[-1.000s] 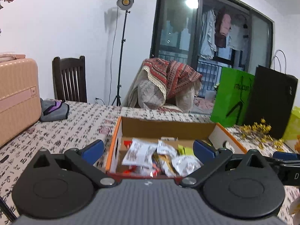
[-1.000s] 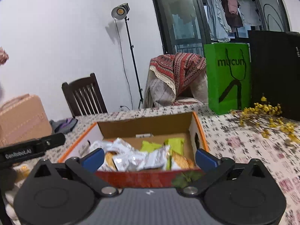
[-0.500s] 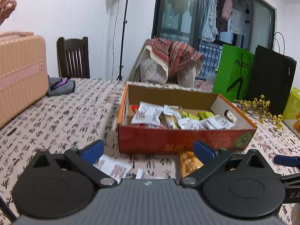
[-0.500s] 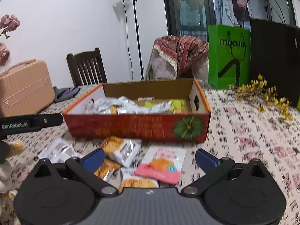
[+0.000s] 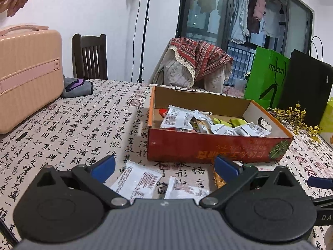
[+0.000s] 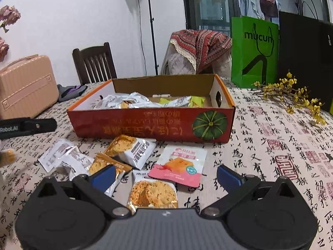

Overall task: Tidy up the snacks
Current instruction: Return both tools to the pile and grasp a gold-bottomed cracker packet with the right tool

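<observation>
A red cardboard box (image 5: 214,148) (image 6: 149,126) with several snack packets inside stands on the table. Loose packets lie in front of it: a white packet (image 5: 137,180), a pink packet (image 6: 180,165), a gold-and-white packet (image 6: 133,148) and an orange crumb packet (image 6: 153,193). My left gripper (image 5: 164,166) is open and empty, just above the white packets. My right gripper (image 6: 165,176) is open and empty, above the pink and orange packets. The left gripper's arm (image 6: 27,125) shows at the left of the right wrist view.
A pink suitcase (image 5: 27,75) stands at the table's left. A grey pouch (image 5: 77,87) lies beside it. A green bag (image 6: 255,52), a black bag (image 6: 303,60) and yellow flowers (image 6: 291,93) are at the back right. Chairs stand behind the table.
Both grippers have pulled back from over the box toward the table's near side and lowered. The loose packets in front of the box have come into view. Both stay open.
</observation>
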